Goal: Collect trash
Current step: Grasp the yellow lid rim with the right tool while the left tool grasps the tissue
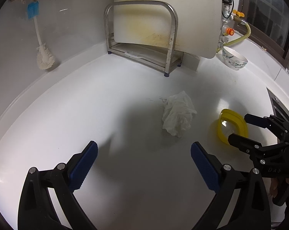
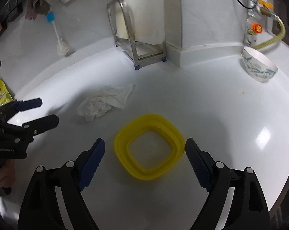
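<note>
White countertop (image 1: 125, 182) is stretching across this kitchen corner, with a large white cutting board (image 1: 163, 9) leaning in a steel rack (image 1: 169, 44) at the back. Near the wall a patterned bowl (image 2: 259, 67) is sitting tilted, its inside showing nothing. A crumpled tissue (image 1: 178, 114) is lying mid-counter, ahead of the left gripper (image 1: 144, 166), whose jaws are standing wide. Beside it, a yellow container (image 2: 149, 146) is sitting empty between the right gripper's (image 2: 144, 163) widely spread fingers, untouched.

One crumpled tissue (image 1: 178, 114), one yellow ring (image 2: 149, 146), one bowl (image 2: 259, 68), one brush (image 1: 40, 44).
</note>
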A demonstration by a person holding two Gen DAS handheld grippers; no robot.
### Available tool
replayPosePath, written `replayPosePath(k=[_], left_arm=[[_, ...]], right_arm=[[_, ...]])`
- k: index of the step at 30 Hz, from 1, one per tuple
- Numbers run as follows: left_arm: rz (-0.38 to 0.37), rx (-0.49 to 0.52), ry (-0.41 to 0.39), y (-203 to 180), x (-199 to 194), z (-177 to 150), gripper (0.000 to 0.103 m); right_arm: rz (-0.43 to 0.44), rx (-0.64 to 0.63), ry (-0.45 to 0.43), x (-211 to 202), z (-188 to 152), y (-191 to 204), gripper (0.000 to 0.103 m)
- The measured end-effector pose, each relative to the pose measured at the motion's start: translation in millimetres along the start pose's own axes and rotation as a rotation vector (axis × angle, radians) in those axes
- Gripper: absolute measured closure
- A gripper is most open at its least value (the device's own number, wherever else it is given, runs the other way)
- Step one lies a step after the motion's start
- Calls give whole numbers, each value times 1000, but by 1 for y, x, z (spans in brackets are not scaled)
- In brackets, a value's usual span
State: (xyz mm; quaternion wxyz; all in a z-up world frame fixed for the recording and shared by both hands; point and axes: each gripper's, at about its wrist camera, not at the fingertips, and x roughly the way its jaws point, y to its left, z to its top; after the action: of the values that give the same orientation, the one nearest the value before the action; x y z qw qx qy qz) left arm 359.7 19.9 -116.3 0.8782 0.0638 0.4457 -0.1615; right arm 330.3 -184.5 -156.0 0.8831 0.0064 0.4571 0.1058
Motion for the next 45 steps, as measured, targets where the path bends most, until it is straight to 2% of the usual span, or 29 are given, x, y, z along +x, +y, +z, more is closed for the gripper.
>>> replayPosePath(k=[6, 11, 14, 18, 21, 28, 45], left_arm=[[1, -2, -4, 2, 2, 2, 7], [-1, -2, 1, 2, 5, 1, 7], [-5, -1, 6, 0, 6, 0, 7], [-7, 7, 4, -3, 6, -1, 7], [-6, 9, 5, -3, 7, -1, 7], [-9, 9, 3, -6, 9, 1, 7], [13, -6, 33, -40, 59, 29, 7]], right_arm=[[-23, -34, 3, 6, 2, 1, 21], [-81, -40, 25, 12, 0, 2, 21], [-74, -13, 26, 13, -2, 0, 21], [-88, -36, 35, 19, -4, 6, 22], [-72, -30, 25, 19, -4, 8, 27], [-40, 32, -16, 13, -4, 0, 28], [-103, 234, -80, -27, -28, -39, 28]])
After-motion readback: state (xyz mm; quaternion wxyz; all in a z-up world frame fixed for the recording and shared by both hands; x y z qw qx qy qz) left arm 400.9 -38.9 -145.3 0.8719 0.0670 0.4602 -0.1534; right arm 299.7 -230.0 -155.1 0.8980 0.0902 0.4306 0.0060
